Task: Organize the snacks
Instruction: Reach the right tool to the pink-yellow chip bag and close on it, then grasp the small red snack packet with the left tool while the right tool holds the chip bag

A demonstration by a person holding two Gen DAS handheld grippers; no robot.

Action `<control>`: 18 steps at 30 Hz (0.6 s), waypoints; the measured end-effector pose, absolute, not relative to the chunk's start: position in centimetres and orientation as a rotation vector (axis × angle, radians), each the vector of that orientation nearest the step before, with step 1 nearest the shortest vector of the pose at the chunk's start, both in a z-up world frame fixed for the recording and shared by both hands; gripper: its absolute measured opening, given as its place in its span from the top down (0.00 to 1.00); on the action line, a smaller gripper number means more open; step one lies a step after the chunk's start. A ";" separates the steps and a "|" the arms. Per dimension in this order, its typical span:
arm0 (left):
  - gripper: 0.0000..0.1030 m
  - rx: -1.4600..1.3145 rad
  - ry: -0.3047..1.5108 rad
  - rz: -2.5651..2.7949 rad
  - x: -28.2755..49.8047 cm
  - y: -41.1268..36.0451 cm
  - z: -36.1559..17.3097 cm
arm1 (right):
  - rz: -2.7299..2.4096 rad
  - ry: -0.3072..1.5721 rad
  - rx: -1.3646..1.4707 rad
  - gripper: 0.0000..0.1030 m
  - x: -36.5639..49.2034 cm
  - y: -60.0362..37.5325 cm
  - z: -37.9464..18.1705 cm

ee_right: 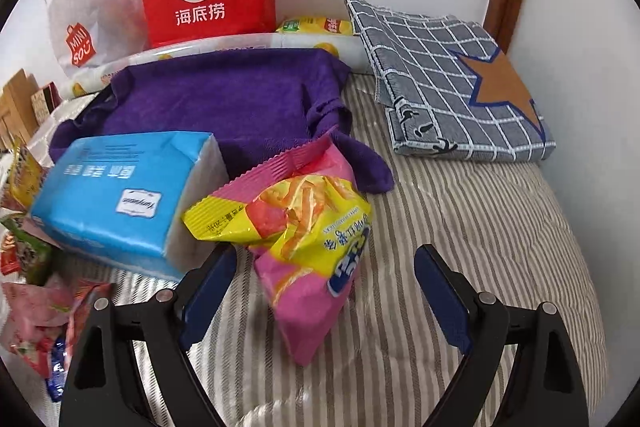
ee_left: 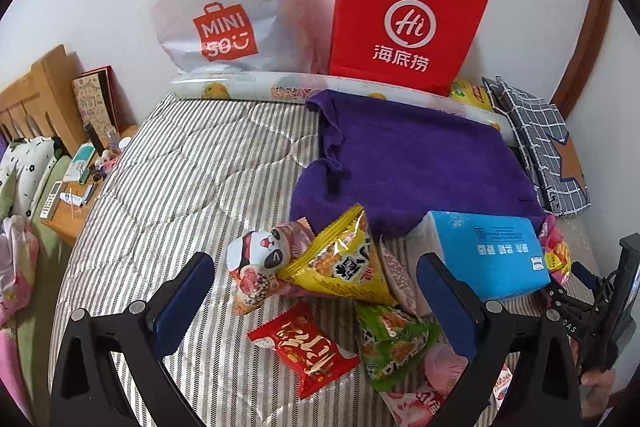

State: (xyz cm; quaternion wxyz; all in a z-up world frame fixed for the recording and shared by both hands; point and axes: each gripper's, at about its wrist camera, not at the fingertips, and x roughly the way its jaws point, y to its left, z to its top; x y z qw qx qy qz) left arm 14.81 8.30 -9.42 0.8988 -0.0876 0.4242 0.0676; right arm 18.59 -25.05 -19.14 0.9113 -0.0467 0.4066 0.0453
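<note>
A heap of snack packets lies on the striped bed cover (ee_left: 168, 187). It includes a yellow packet (ee_left: 340, 259), a panda-print packet (ee_left: 260, 259), a red packet (ee_left: 308, 347) and a green packet (ee_left: 392, 343). My left gripper (ee_left: 316, 291) hovers open over the heap, touching none of them. A blue tissue pack (ee_left: 488, 251) rests against a purple cloth (ee_left: 408, 163). My right gripper (ee_right: 326, 287) is open around a pink and yellow snack packet (ee_right: 308, 235), and its pads do not press on it. That packet leans on the tissue pack (ee_right: 120, 195).
A red paper bag (ee_left: 408, 19) and a white plastic bag (ee_left: 220, 11) stand against the wall behind a rolled patterned mat (ee_left: 240, 91). A folded checked cloth (ee_right: 460, 87) lies at the far right. A cluttered bedside table (ee_left: 80, 179) is at the left.
</note>
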 end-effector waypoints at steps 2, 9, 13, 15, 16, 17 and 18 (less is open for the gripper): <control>0.01 -0.183 0.887 0.142 14.8 8.6 -9.7 | 0.095 0.819 -0.120 0.13 18.9 -24.7 -19.4; 0.01 -0.155 0.921 0.149 15.2 9.2 -10.5 | 0.111 0.785 -0.155 0.31 19.4 -23.9 -19.6; 0.01 -0.168 0.934 0.138 14.9 9.7 -10.9 | 0.116 0.787 -0.135 0.33 19.1 -23.9 -19.3; 0.01 -0.171 0.938 0.138 14.6 10.0 -11.1 | 0.121 0.790 -0.115 0.33 18.8 -24.0 -19.0; 0.01 -0.174 0.940 0.141 14.4 10.2 -11.2 | 0.120 0.787 -0.104 0.33 18.6 -24.2 -18.8; 0.01 -0.178 0.941 0.142 14.2 10.5 -11.3 | 0.119 0.783 -0.095 0.33 18.3 -24.3 -18.5; 0.01 -0.183 0.943 0.144 14.0 10.8 -11.4 | 0.116 0.779 -0.081 0.33 18.1 -24.4 -18.2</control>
